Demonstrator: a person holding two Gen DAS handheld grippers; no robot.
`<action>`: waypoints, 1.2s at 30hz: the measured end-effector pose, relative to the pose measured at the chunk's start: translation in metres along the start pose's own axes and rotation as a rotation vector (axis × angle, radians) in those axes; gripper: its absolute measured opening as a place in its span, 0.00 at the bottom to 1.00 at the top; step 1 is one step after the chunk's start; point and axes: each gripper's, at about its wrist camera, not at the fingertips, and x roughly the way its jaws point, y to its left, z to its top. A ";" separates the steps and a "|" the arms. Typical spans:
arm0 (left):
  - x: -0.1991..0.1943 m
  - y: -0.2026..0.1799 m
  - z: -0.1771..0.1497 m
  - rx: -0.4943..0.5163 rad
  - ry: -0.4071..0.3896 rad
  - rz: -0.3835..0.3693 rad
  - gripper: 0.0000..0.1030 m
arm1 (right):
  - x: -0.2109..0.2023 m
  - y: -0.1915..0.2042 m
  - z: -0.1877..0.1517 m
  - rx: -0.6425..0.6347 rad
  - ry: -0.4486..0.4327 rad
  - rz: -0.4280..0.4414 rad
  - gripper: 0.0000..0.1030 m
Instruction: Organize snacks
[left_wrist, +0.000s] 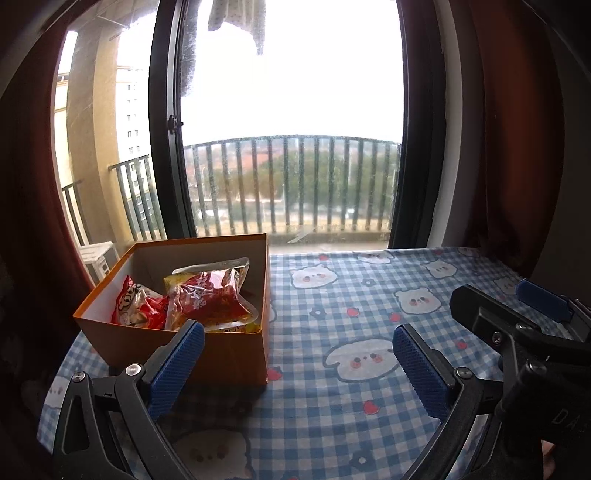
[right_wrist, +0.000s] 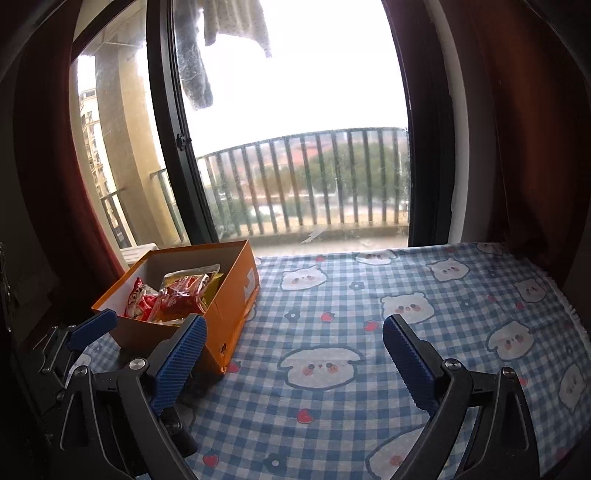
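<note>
Evidently the sorting is near its end: the red and yellow crinkly plastic snack packets are heaped inside the open orange cardboard box, which stands at the table's far left corner, close to the window. No loose packet shows anywhere on the cloth, so I judge nothing is left to collect in view.

The left gripper hangs low over the near part of the table with its blue ribbed jaws spread wide and nothing between them; one jaw sits just in front of the box's near wall. The right gripper is likewise wide apart and empty, beside its partner, pointing over the table's middle.

The table wears a blue-and-white checked cloth printed with white bears and small red strawberries. Beyond its far edge are a dark-framed window, a balcony railing, hanging laundry and dark red curtains.
</note>
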 end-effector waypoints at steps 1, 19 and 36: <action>-0.002 0.001 -0.002 -0.008 0.000 0.002 0.99 | -0.004 -0.002 -0.002 -0.001 -0.013 -0.021 0.96; -0.020 0.005 -0.014 -0.031 -0.042 0.035 0.99 | -0.029 -0.019 -0.028 0.047 -0.069 -0.136 1.00; -0.028 0.010 -0.022 -0.055 -0.035 0.044 0.99 | -0.032 -0.013 -0.025 0.012 -0.089 -0.133 1.00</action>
